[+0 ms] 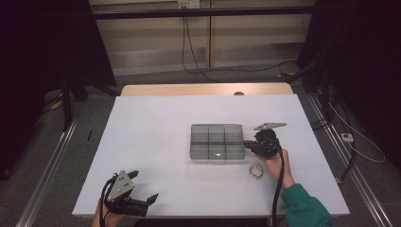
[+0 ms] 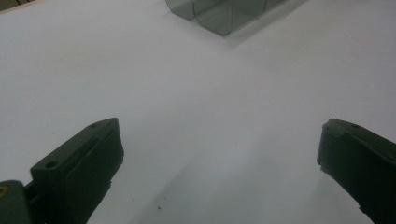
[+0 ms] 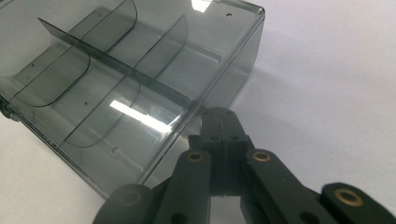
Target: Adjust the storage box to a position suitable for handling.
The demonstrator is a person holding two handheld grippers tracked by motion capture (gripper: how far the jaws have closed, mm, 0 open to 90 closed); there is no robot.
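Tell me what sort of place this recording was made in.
Probably a lab or recording bay rather than a home: a bare white table set between dark curtains, metal floor rails on both sides, and loose cables running to a wall socket.

Your clear smoky plastic divider box [image 2: 219, 14] is cut off by the top edge in the left gripper view. The small beaded ring [image 1: 256, 170] on the table is too small to identify.
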